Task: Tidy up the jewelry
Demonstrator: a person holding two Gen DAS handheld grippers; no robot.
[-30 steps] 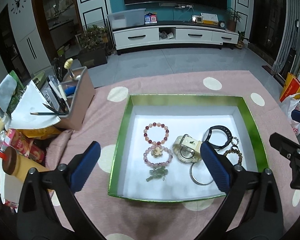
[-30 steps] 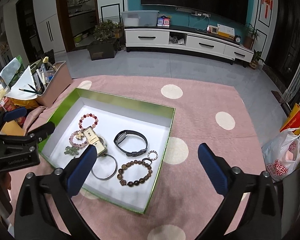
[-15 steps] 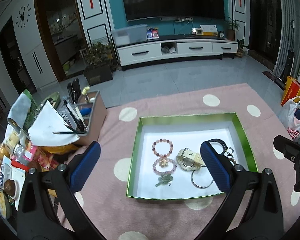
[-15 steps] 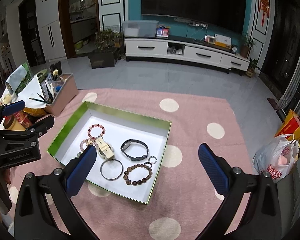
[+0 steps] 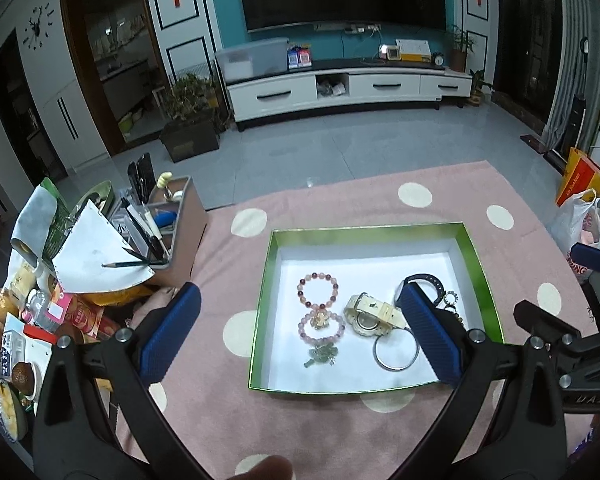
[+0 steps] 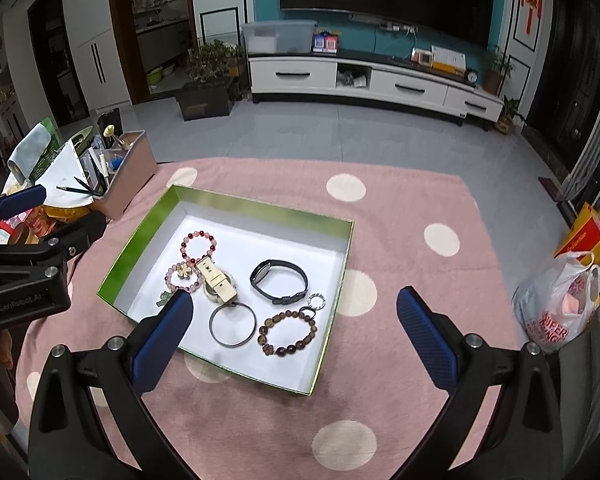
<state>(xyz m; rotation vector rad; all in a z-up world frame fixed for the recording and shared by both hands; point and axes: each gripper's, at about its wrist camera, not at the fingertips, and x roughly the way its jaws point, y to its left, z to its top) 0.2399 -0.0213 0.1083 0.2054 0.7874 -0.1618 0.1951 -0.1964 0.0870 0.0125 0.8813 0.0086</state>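
A green-rimmed white box (image 5: 376,230) (image 6: 259,206) lies on a pink dotted cloth. In it lie two pink bead bracelets (image 5: 317,289) (image 6: 198,243), a jade charm (image 5: 320,354), a cream watch (image 5: 370,315) (image 6: 218,282), a silver bangle (image 5: 394,351) (image 6: 232,325), a black band (image 6: 279,281), a brown bead bracelet (image 6: 287,332) and a small ring (image 6: 317,301). My left gripper (image 5: 300,330) is open and empty, high above the box's near left. My right gripper (image 6: 295,322) is open and empty, above its near right.
A brown organiser (image 5: 175,236) with pens and papers stands left of the box, with snack packets (image 5: 79,312) beside it. A plastic bag (image 6: 556,304) and an orange bag (image 6: 584,236) sit on the right. Beyond the table are floor, a TV cabinet (image 6: 372,80) and a plant.
Both grippers have risen and drawn back from the box, so it looks smaller and farther. Both stay open and empty. The jewelry has not moved.
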